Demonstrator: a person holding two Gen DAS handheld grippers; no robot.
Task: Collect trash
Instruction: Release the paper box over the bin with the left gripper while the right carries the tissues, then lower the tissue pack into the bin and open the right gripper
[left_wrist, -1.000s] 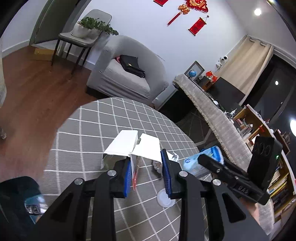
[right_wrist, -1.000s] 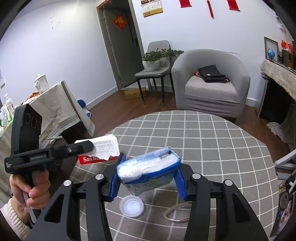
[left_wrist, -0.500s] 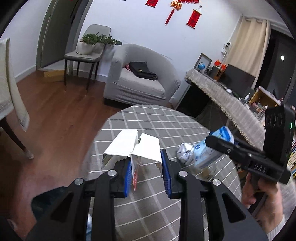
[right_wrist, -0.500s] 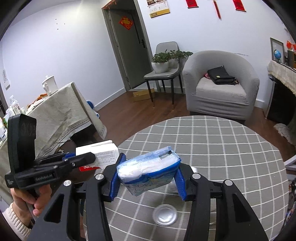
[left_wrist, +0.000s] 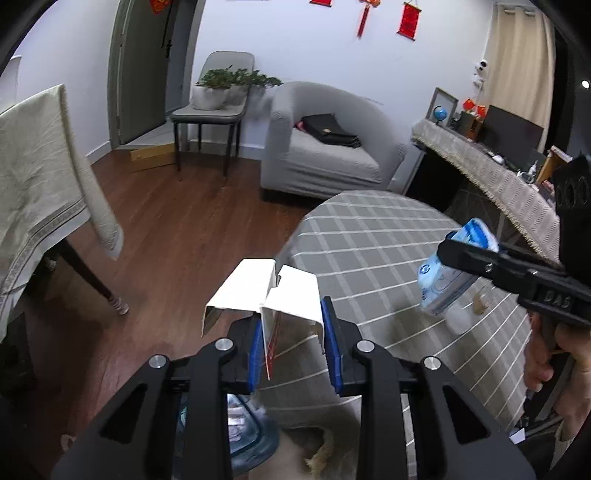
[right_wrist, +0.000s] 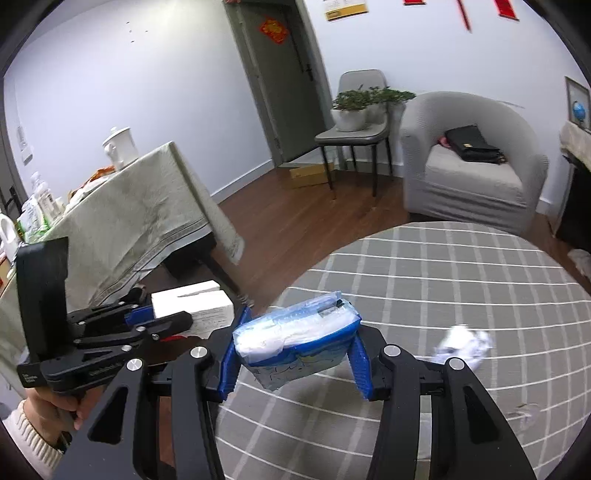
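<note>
Checked round table (right_wrist: 461, 266) beneath; left tool (left_wrist: 291, 332) clamping carton (left_wrist: 280, 291), right tool (right_wrist: 295, 354) seemingly gripping tissue pack (right_wrist: 295, 336).

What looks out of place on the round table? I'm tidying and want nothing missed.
A crumpled white wad of paper lies loose on the grey checked tablecloth, right of the blue tissue pack held in the right gripper. A flattened clear plastic scrap lies nearer the edge.

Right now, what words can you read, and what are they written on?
"DAS": on the side of the right tool.
White box: small print, too blurred to read.
Blue pack: markings not readable.
Red door sign: blurred.
Wall poster: too small to read.
</note>
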